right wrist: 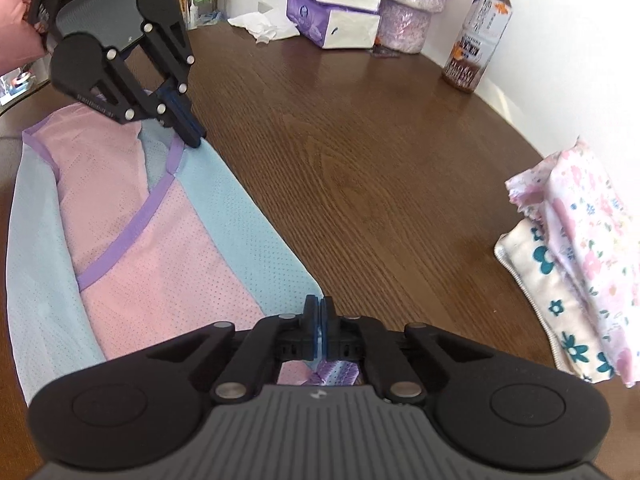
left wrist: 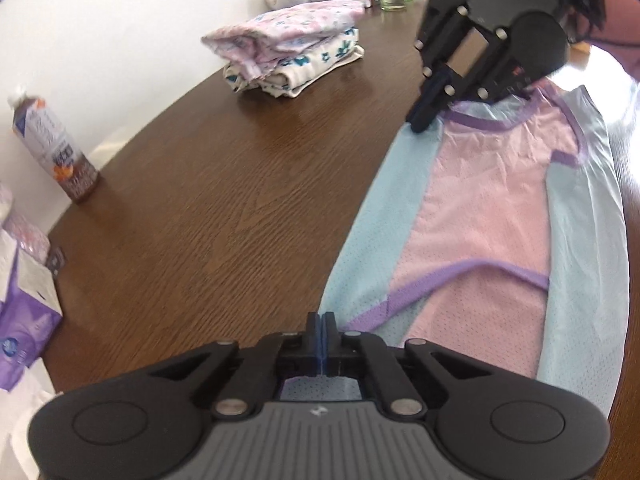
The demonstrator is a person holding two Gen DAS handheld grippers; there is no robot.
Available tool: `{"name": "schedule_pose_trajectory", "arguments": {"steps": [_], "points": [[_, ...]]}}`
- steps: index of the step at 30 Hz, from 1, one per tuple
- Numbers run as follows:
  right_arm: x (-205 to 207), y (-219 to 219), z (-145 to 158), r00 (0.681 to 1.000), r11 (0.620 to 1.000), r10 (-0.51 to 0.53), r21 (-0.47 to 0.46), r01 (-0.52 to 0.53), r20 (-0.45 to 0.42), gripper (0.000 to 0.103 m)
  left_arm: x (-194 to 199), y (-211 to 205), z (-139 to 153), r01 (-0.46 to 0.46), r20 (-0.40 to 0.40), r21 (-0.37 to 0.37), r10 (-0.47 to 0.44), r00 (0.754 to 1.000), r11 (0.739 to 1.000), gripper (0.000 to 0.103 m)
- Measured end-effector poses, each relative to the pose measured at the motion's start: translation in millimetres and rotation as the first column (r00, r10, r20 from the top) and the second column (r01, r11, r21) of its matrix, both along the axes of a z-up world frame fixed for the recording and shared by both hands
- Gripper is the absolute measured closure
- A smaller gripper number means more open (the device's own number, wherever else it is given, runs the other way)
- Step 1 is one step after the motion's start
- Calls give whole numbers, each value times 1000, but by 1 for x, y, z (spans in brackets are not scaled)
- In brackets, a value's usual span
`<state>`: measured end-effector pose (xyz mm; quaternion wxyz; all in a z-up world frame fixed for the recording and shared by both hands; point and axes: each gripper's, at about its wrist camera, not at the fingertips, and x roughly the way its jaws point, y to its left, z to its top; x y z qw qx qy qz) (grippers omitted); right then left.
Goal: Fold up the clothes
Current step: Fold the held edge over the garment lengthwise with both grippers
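The left tongs [left wrist: 321, 326] pinch one end of the pink and blue shirt [left wrist: 488, 216]. The right tongs [right wrist: 319, 312] pinch its other end. The shirt lies flat on the brown counter [left wrist: 224, 184]. Farther off sit folded clothes [left wrist: 288, 48] and a bottle [left wrist: 52, 148].

Low wrist views face oppositely, seemingly sharing table [left wrist: 200, 208].

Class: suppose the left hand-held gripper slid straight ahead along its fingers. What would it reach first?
Probably the folded pile of floral clothes far across the table. The left hand-held gripper, shut on the pastel shirt's edge, points over bare wood before that; the right hand-held gripper sits off to the side. Depth is uncertain.
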<state>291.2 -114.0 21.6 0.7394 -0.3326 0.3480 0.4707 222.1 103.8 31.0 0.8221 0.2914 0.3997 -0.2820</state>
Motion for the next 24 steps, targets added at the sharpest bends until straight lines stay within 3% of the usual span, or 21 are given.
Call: {"name": "schedule_pose_trajectory", "arguments": {"steps": [5,9,13,16,24], "points": [[-28,-7,11,993,1000,6,13,-8,115,102,-31,-9,13,-46,142,8,44,989,999,103],[-59,-12,19,972,999,-3,38,-6,233,102,-62,-18,25,-81,292,37,67,954,996,103],[-99,-21,19,938,999,6,41,-22,346,102,-104,-30,28,-76,378,38,56,924,996,103],[-133,-30,11,907,999,32,25,-47,421,102,-134,-40,21,-49,416,57,21,909,997,103],[-186,-39,-23,876,997,78,-44,-64,476,102,-157,-49,-3,-44,358,88,10,934,995,103]]}}
